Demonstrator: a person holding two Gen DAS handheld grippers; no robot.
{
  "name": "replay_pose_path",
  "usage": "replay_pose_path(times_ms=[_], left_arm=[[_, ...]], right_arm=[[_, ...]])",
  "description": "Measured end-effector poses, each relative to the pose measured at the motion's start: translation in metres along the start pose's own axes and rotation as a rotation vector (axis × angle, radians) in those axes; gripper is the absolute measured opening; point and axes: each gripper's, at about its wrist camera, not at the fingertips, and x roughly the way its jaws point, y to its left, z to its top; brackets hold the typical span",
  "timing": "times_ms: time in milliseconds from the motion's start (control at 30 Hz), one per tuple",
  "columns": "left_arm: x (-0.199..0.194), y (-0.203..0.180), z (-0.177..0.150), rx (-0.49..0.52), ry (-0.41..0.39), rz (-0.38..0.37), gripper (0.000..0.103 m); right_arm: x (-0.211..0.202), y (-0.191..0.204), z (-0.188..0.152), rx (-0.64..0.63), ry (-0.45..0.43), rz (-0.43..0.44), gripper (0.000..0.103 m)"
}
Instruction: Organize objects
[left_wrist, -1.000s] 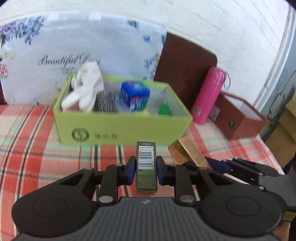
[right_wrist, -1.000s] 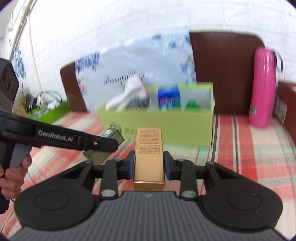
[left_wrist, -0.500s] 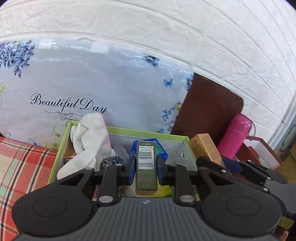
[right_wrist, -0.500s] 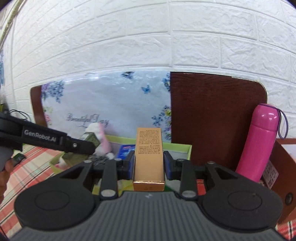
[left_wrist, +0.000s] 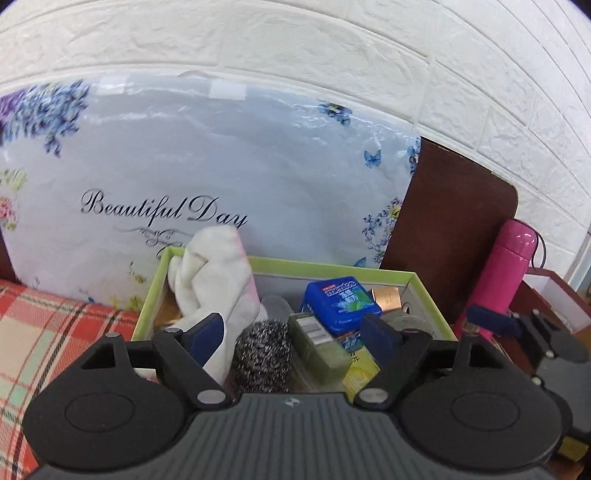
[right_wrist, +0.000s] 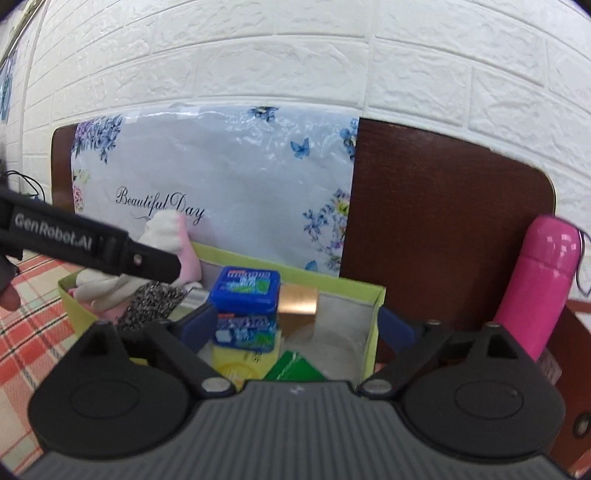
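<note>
The green cardboard box (left_wrist: 334, 266) sits low in the middle of both views and is crowded. At its left end stands a white and pink cloth (left_wrist: 214, 277), with a steel wool scourer (left_wrist: 263, 356) in front of it. An olive green carton (left_wrist: 319, 347) lies tilted beside the scourer, between the left gripper (left_wrist: 293, 334) fingers but touched by neither; its jaws are opening. A blue gum tin (right_wrist: 245, 290) rests on a second blue pack (right_wrist: 246, 332), above a yellow packet (right_wrist: 240, 363) and a green one (right_wrist: 291, 367). A gold carton (right_wrist: 298, 308), blurred, is beside the tin toward the box's right end, free of the right gripper (right_wrist: 293, 328), whose jaws are also opening with nothing pressed between them. The box's front wall is hidden behind the gripper bodies. A pink flask (right_wrist: 539, 288) stands right of the box.
</note>
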Motion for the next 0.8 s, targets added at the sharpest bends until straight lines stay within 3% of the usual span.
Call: replay_pose_path(times_ms=[400,667,800], left_arm=[[-0.053,-0.011,-0.018,0.001,-0.014,0.054,0.085],[-0.096,-0.019,-0.056,0.002,0.062,0.16,0.085],[-0.115,-0.023,-0.077,0.002,0.121,0.176,0.086]], right_arm=[[-0.057,0.008,0.002,0.064,0.018,0.01,0.103],[-0.115,0.031,-0.009,0.083,0.063,0.005,0.103],[-0.144,0.042,-0.022,0.126,0.072,-0.004,0.103]])
